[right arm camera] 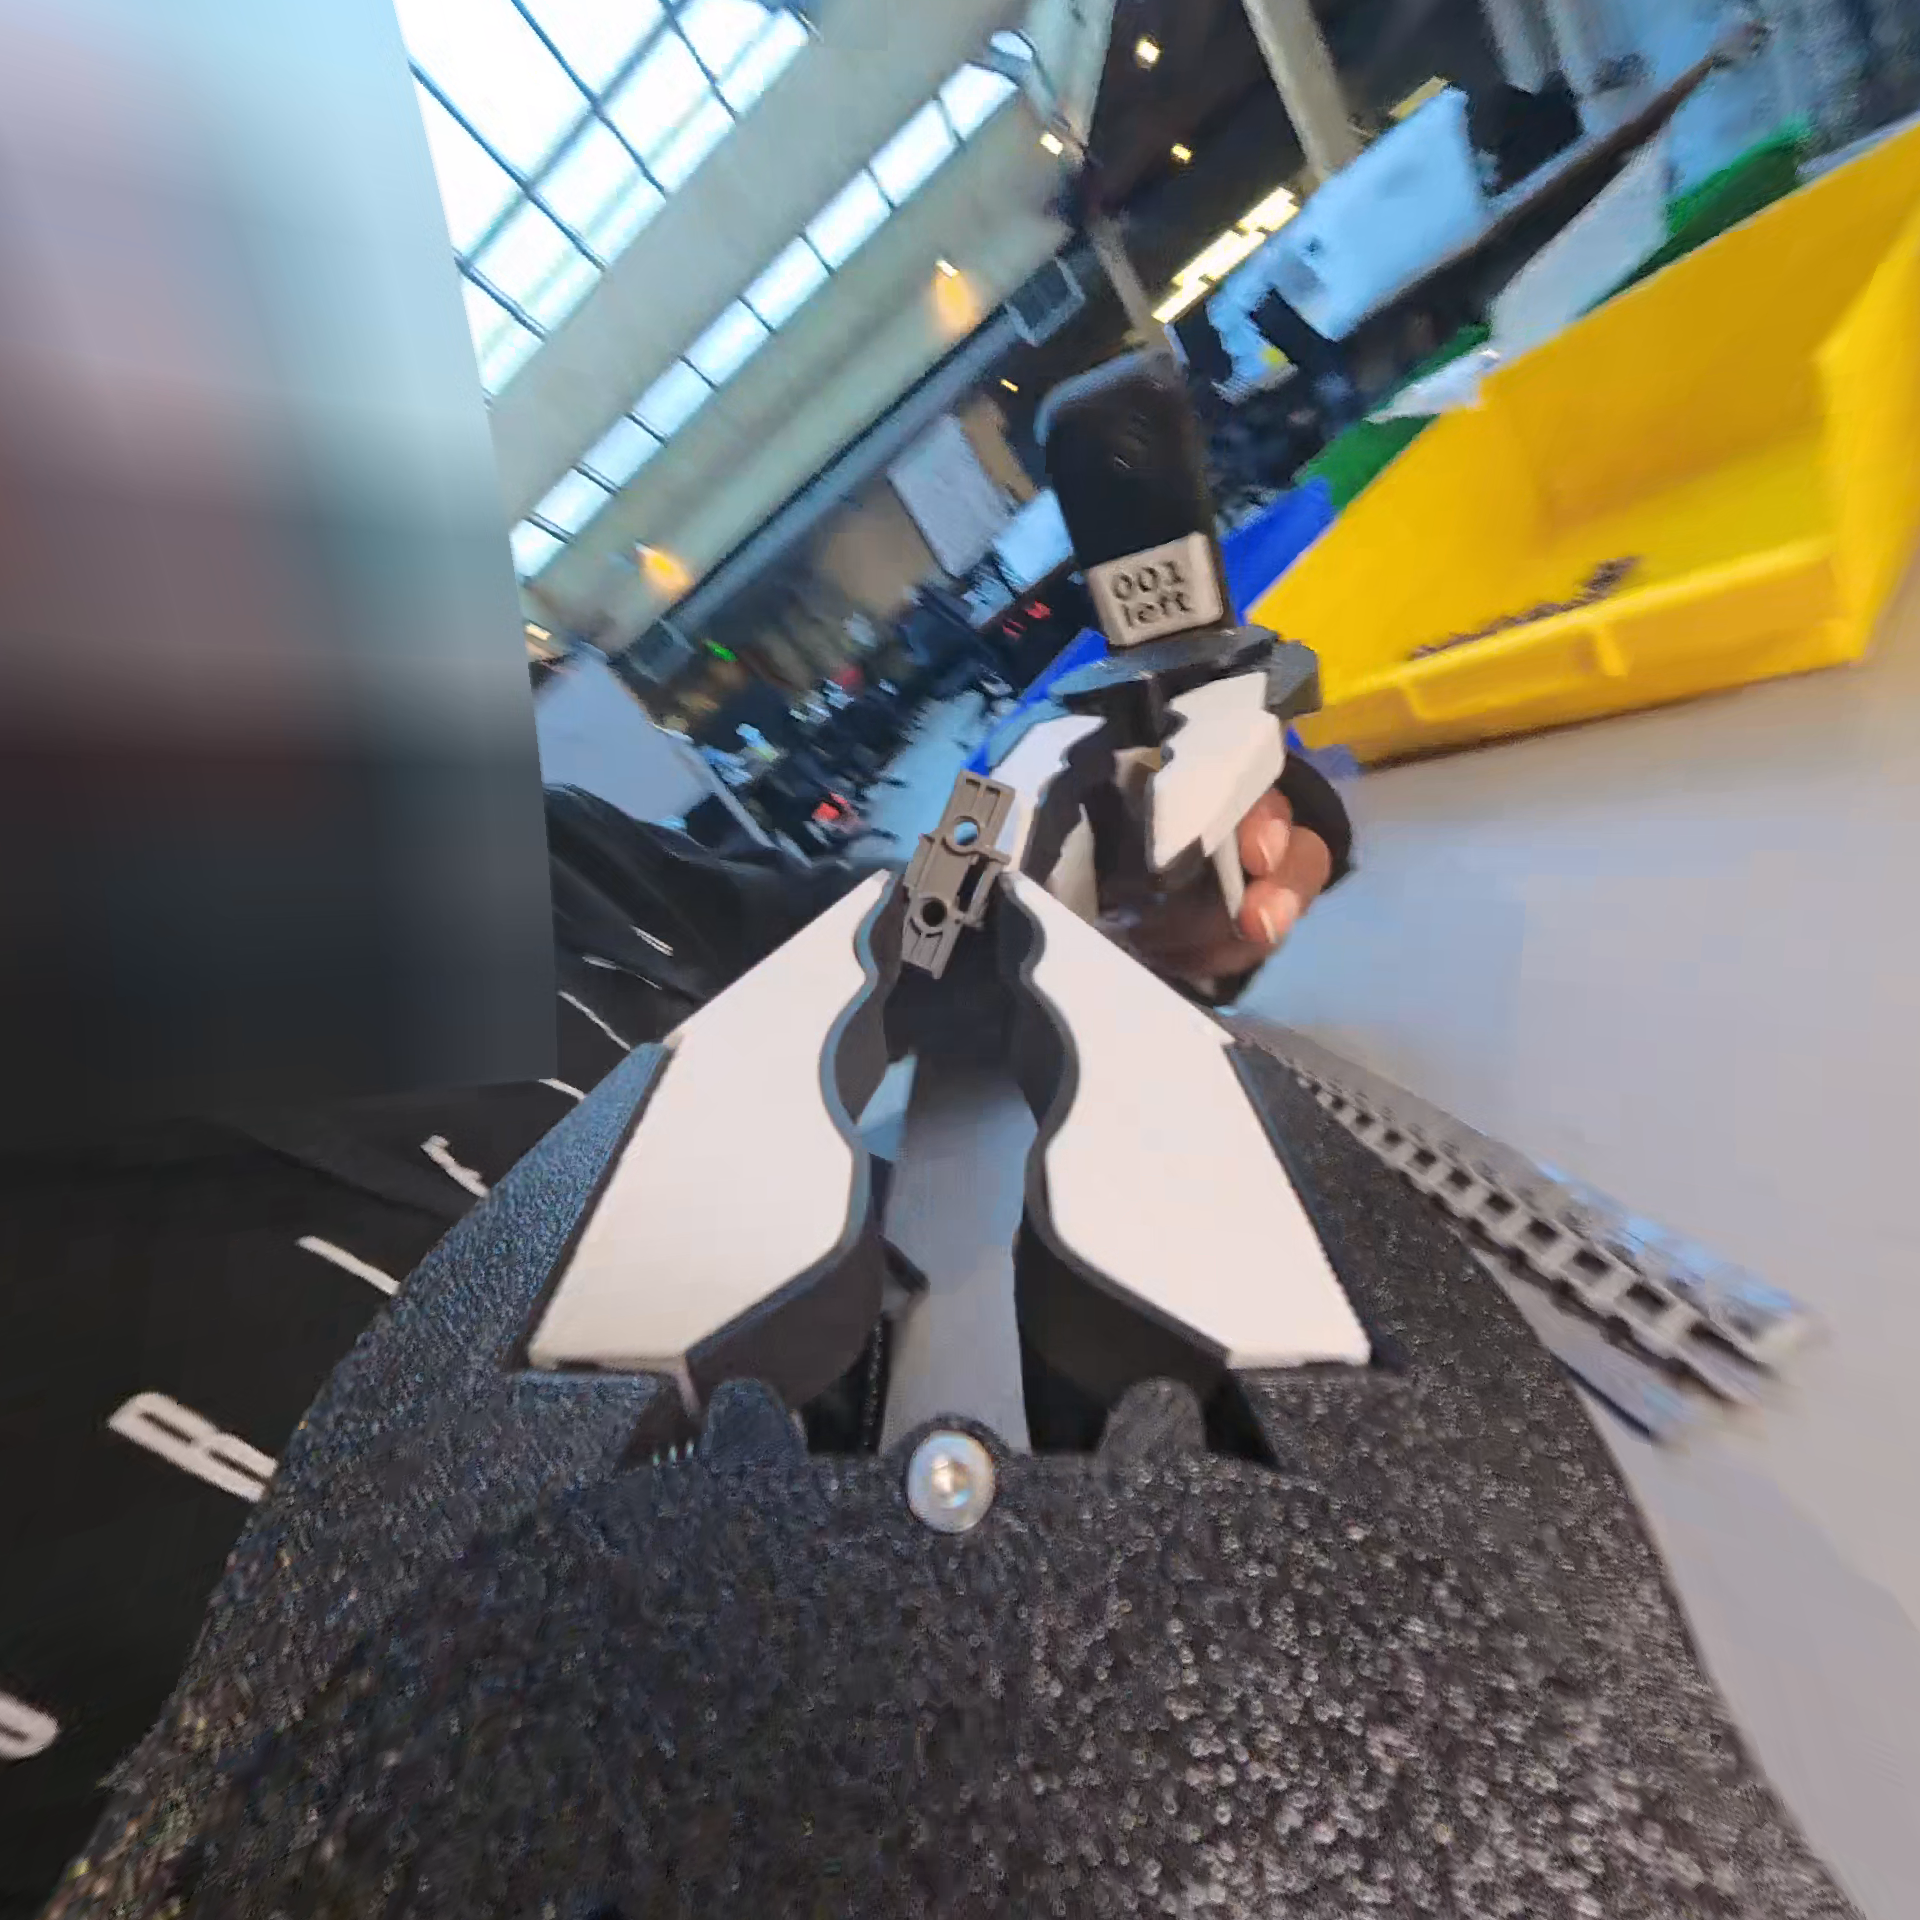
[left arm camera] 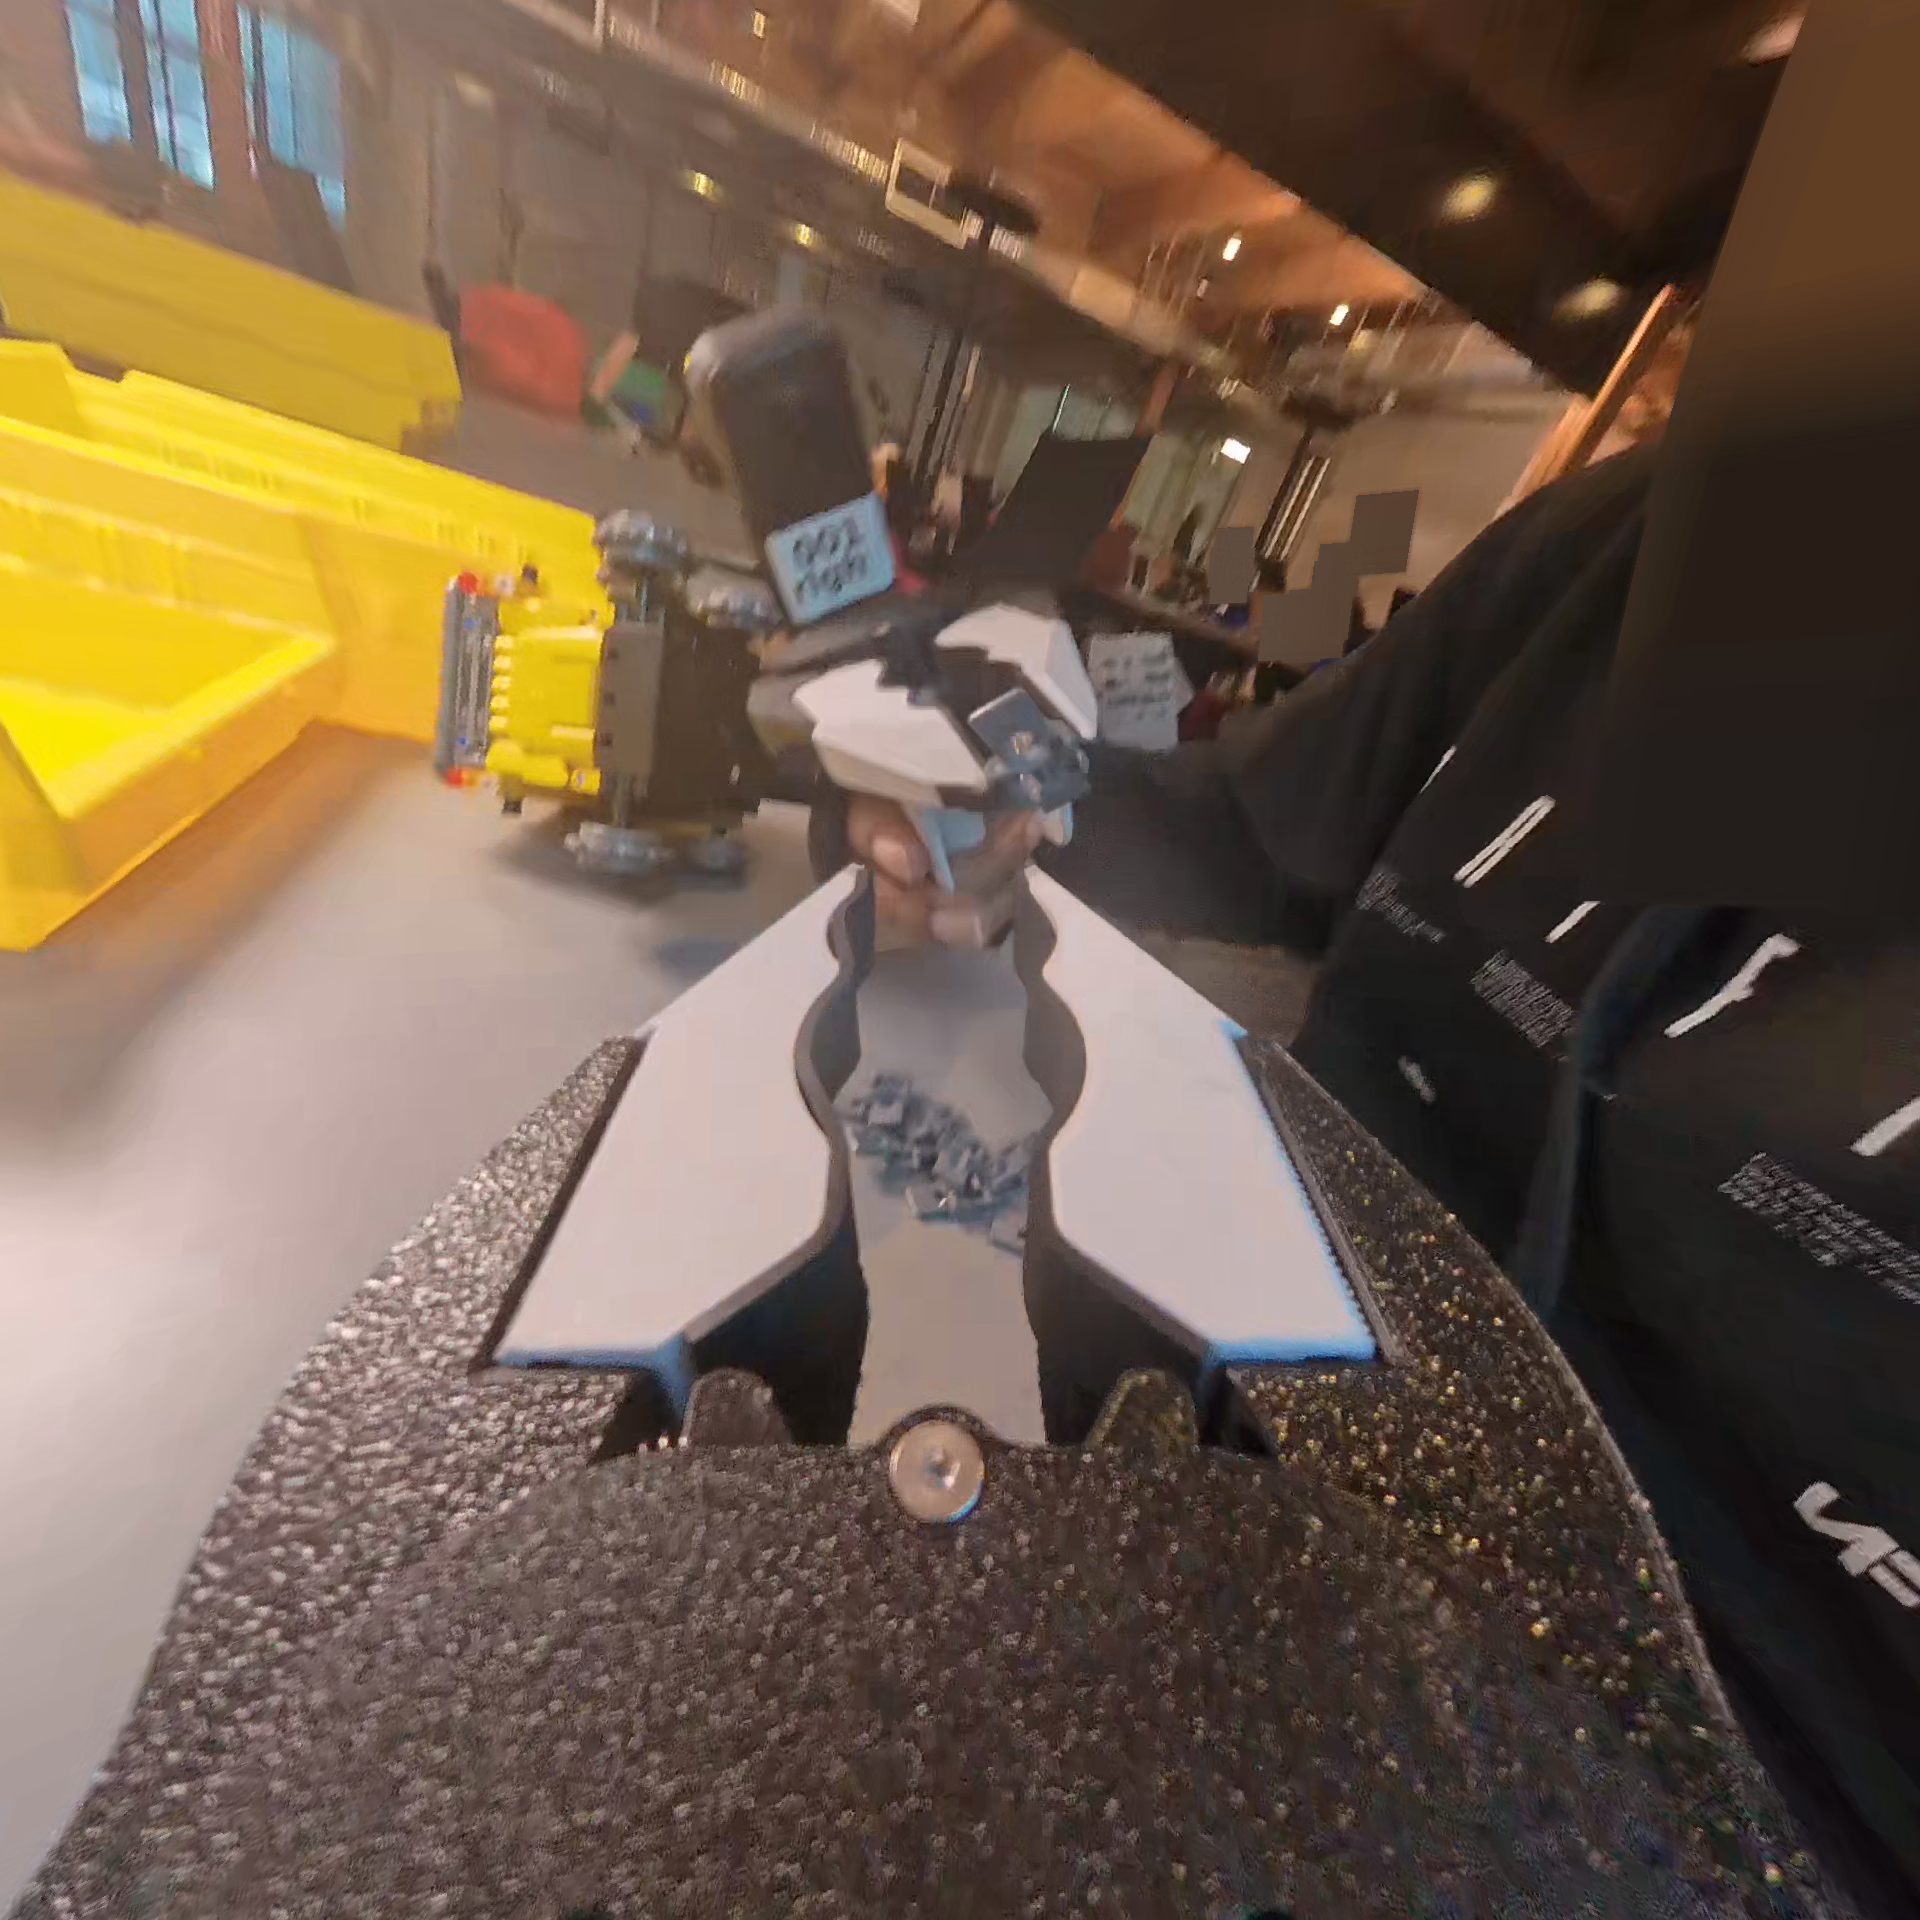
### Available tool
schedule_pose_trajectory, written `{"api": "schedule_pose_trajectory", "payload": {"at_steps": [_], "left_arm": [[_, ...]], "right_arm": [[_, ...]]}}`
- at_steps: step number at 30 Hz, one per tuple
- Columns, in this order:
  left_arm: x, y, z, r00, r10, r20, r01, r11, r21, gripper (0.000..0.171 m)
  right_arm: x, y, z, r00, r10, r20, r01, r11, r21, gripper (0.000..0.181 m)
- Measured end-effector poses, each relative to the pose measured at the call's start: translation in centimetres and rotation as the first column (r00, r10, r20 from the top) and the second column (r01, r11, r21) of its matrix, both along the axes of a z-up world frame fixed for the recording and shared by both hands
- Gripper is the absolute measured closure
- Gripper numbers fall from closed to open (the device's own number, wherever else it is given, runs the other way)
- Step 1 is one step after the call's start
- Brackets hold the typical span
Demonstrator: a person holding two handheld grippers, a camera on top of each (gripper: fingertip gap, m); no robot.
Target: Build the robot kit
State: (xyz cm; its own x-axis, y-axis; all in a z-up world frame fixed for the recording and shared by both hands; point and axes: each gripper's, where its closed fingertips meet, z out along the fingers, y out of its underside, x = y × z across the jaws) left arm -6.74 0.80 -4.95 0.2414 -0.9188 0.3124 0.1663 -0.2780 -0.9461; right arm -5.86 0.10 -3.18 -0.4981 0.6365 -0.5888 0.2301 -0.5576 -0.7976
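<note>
My right gripper is shut on a small grey brick-toy connector piece that stands up out of its fingertips, held above the grey table. In the left wrist view the same gripper shows ahead with the piece in its tips. My left gripper is partly open and empty, pointing at the right gripper and the hand under it. It hovers over a small pile of grey pieces. It also shows in the right wrist view. A yellow and black brick-built vehicle lies on its side.
Yellow bins stand at the left, behind the vehicle; one also shows in the right wrist view, with a blue bin beside it. Long grey perforated strips lie on the table. The person's black garment fills the right side. Less than 4 cm separates the two grippers' tips.
</note>
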Motion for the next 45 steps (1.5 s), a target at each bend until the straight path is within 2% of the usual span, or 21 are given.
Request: {"api": "schedule_pose_trajectory", "payload": {"at_steps": [5, 10, 13, 15, 17, 19, 22, 25, 29, 35, 37, 39, 42, 43, 45], "left_arm": [[-0.6, -1.5, 2.7, 0.985, -0.079, 0.155, 0.074, 0.996, 0.040, 0.149], [-0.5, -1.9, 2.6, 0.978, -0.120, 0.168, 0.121, 0.993, 0.006, 0.156], [-1.3, -1.1, 2.1, 0.983, -0.084, 0.163, 0.094, 0.994, -0.053, 0.158], [-2.3, -0.1, 1.5, 0.986, -0.034, 0.161, 0.053, 0.992, -0.115, 0.171], [-2.7, 0.8, 0.3, 0.993, 0.015, 0.115, 0.007, 0.983, -0.186, 0.171], [-2.8, 1.2, -0.6, 0.996, 0.026, 0.087, -0.005, 0.972, -0.236, 0.171], [-2.6, 1.3, -0.6, 0.993, 0.017, 0.119, 0.016, 0.962, -0.274, 0.171], [-2.5, 1.5, -0.8, 0.994, 0.032, 0.107, -0.001, 0.961, -0.277, 0.171], [-2.6, 1.8, -1.0, 0.995, 0.062, 0.080, -0.038, 0.961, -0.273, 0.171], [-2.0, 2.0, -1.5, 0.996, 0.081, 0.025, -0.072, 0.965, -0.252, 0.171], [-2.1, 2.4, -2.2, 0.993, 0.112, -0.031, -0.117, 0.962, -0.248, 0.170], [-2.6, 3.3, -4.1, 0.967, 0.178, -0.182, -0.215, 0.953, -0.214, 0.164], [-3.2, 4.5, -8.0, 0.832, 0.243, -0.499, -0.331, 0.939, -0.095, 0.156], [-2.9, 4.8, -9.1, 0.789, 0.236, -0.567, -0.338, 0.938, -0.080, 0.154], [-1.9, 5.2, -10.6, 0.742, 0.207, -0.638, -0.331, 0.940, -0.080, 0.153]], "right_arm": [[-1.3, -1.3, 0.8, 0.986, 0.140, -0.093, -0.158, 0.961, -0.226, 0.163], [-2.1, -1.9, 0.0, 0.972, 0.211, -0.106, -0.233, 0.927, -0.294, 0.164], [-2.6, -0.8, -0.5, 0.982, 0.169, -0.082, -0.185, 0.939, -0.290, 0.165], [-3.3, 0.6, -1.5, 0.997, 0.075, -0.020, -0.078, 0.968, -0.237, 0.174], [-3.7, 1.4, -2.7, 0.999, -0.004, 0.039, 0.009, 0.992, -0.124, 0.173], [-3.7, 1.4, -3.3, 0.997, -0.038, 0.074, 0.039, 0.999, -0.016, 0.169], [-3.9, 1.7, -4.0, 0.988, -0.098, 0.118, 0.078, 0.984, 0.161, 0.164], [-4.1, 1.5, -4.2, 0.984, -0.117, 0.134, 0.074, 0.954, 0.289, 0.170], [-4.1, 1.7, -4.2, 0.979, -0.139, 0.146, 0.071, 0.915, 0.397, 0.173], [-4.0, 2.1, -4.5, 0.971, -0.145, 0.189, 0.056, 0.911, 0.408, 0.174], [-3.9, 2.7, -5.0, 0.958, -0.168, 0.233, 0.058, 0.908, 0.415, 0.175], [-3.4, 4.2, -6.1, 0.922, -0.224, 0.315, 0.064, 0.893, 0.445, 0.175], [-2.0, 6.8, -8.9, 0.819, -0.296, 0.492, 0.028, 0.877, 0.480, 0.175], [-1.7, 7.7, -9.9, 0.780, -0.327, 0.533, 0.021, 0.866, 0.500, 0.175], [-1.2, 8.2, -11.6, 0.718, -0.318, 0.620, -0.024, 0.878, 0.479, 0.175]]}}
